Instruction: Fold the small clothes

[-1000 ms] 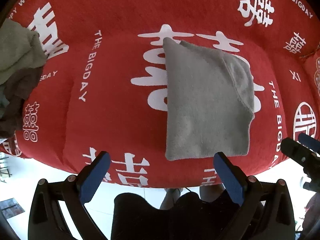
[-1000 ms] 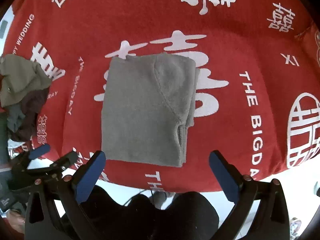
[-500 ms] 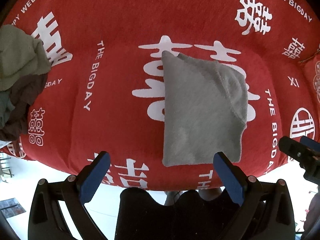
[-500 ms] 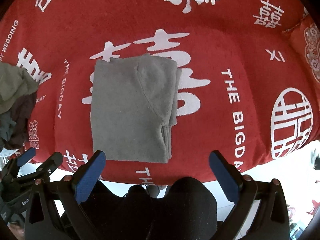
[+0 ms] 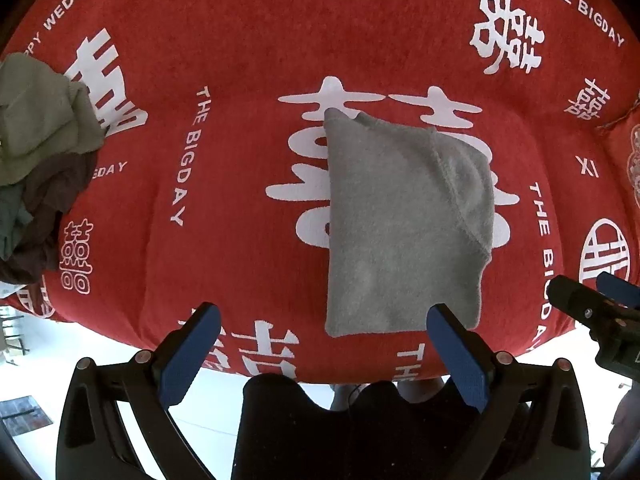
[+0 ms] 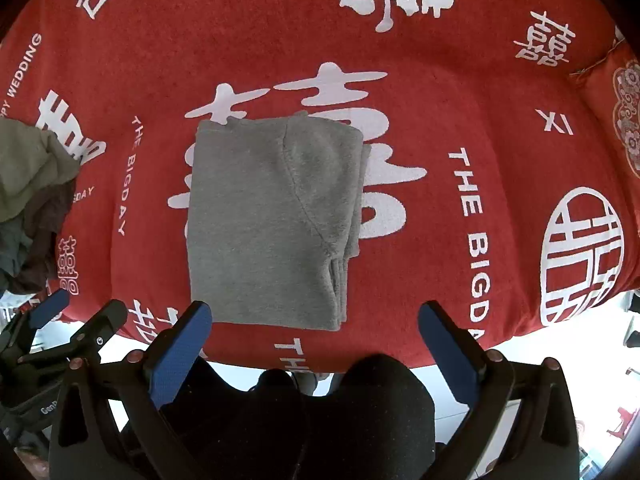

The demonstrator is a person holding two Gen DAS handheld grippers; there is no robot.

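A grey folded garment (image 5: 404,232) lies flat on the red cloth with white characters (image 5: 240,160); it also shows in the right wrist view (image 6: 272,224), with its layered edges on the right side. My left gripper (image 5: 324,340) is open and empty, held above the near edge of the cloth, its right finger just over the garment's near corner. My right gripper (image 6: 316,336) is open and empty, above the garment's near edge. Each gripper shows at the side of the other's view, the right gripper (image 5: 600,312) and the left gripper (image 6: 68,328).
A pile of unfolded clothes, olive green and dark brown (image 5: 36,160), sits at the left edge of the cloth and shows in the right wrist view (image 6: 28,200). The person's dark legs (image 6: 320,420) are below the near edge. A red cushion (image 6: 620,120) lies far right.
Both grippers have drifted slightly, the right one first back and then closer to the garment. The garment lies still. Both grippers stay open.
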